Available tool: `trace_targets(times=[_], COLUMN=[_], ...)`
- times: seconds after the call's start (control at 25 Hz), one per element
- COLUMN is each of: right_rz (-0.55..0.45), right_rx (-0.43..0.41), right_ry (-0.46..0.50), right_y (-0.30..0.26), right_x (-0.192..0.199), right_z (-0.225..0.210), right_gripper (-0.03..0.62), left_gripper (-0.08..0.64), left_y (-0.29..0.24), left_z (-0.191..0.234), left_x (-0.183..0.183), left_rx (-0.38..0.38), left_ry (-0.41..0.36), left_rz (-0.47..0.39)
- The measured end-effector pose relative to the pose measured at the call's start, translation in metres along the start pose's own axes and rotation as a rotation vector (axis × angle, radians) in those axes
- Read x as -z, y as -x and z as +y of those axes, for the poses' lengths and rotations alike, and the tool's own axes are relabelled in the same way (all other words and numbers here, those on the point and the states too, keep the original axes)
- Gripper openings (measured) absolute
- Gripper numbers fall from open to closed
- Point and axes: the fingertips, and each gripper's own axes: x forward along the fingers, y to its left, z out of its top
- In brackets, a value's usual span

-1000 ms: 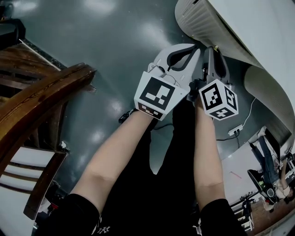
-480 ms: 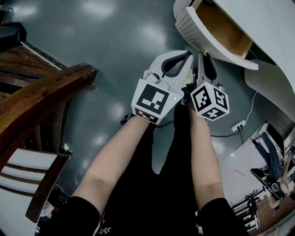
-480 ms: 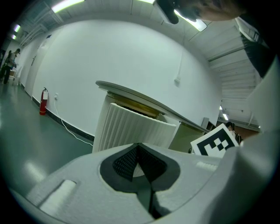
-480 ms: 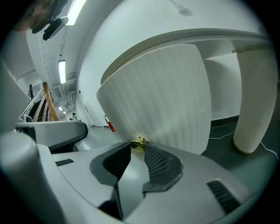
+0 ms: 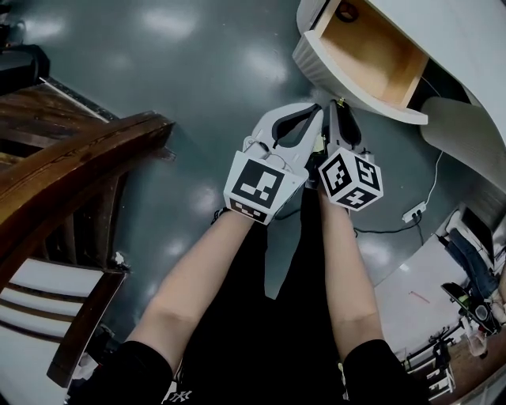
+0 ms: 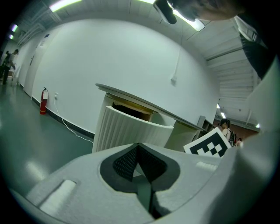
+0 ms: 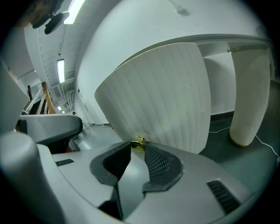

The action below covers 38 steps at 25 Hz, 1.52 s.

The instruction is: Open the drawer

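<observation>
The white desk's drawer (image 5: 371, 63) stands pulled out at the top right of the head view, its bare wooden inside showing. Its curved ribbed front (image 7: 166, 100) fills the right gripper view. My right gripper (image 7: 138, 147) is shut on the small gold knob (image 7: 139, 141) at the front's lower edge. In the head view the right gripper (image 5: 338, 109) points at the drawer front. Beside it on the left, my left gripper (image 5: 307, 117) is shut with nothing in it. In the left gripper view its tips (image 6: 138, 145) meet in front of the drawer (image 6: 131, 129), short of it.
A dark wooden chair (image 5: 71, 174) stands at the left. A white desk leg (image 5: 466, 134) is right of the drawer. A power strip (image 5: 414, 212) with a cable lies on the grey floor. A dark round thing (image 5: 345, 11) lies in the drawer's back corner. A fire extinguisher (image 6: 43, 100) stands by the wall.
The drawer has slid out of the desk, from almost closed to showing its wooden inside. Both grippers have drawn back toward me, the right one staying on the knob.
</observation>
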Motion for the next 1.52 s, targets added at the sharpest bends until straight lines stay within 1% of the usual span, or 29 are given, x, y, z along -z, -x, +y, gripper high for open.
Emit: trace_targets(times=[0.32,0.56,0.68,0.84,1.0,1.24,1.36,1.52], right_rz=[0.026,0.036,0.038,0.048,0.028,-0.023,-0.064,-0.119], right_rx=[0.007,0.007,0.0,0.025,0.016,-0.053,-0.094,-0.148], right_ry=[-0.001,0.005,-0.006,0.0,0.025,0.077,0.11,0.162], right_y=[0.022,0.028,0.028,0.047,0.075,0.127,0.149,0.178], right_x=[0.018,0.029,0.029,0.019,-0.013,-0.08,-0.12,-0.174], right_z=[0.009,0.014,0.016,0.017,0.025,0.064,0.086,0.121], right_gripper=[0.107,0.107,0.107,0.104,0.07,0.029,0.021,0.018], left_gripper=[0.008,0.008,0.008,0.008,0.008,0.008,0.008,0.008], left_y=[0.026,0.041,0.048,0.06,0.069,0.083,0.086,0.097], left_z=[-0.006,-0.01,-0.011,-0.023,-0.044,-0.078,-0.092,-0.104], left_x=[-0.002,0.0,-0.002,-0.016,-0.039,-0.089,-0.12,-0.171], left_rx=[-0.003,-0.001,0.0,0.011,0.035,0.078,0.095,0.101], left_ry=[-0.007,-0.016,-0.023,-0.022,-0.033,-0.055,-0.074,-0.091], left_rz=[0.006,0.011,0.016,0.026,0.034,0.04,0.03,-0.002])
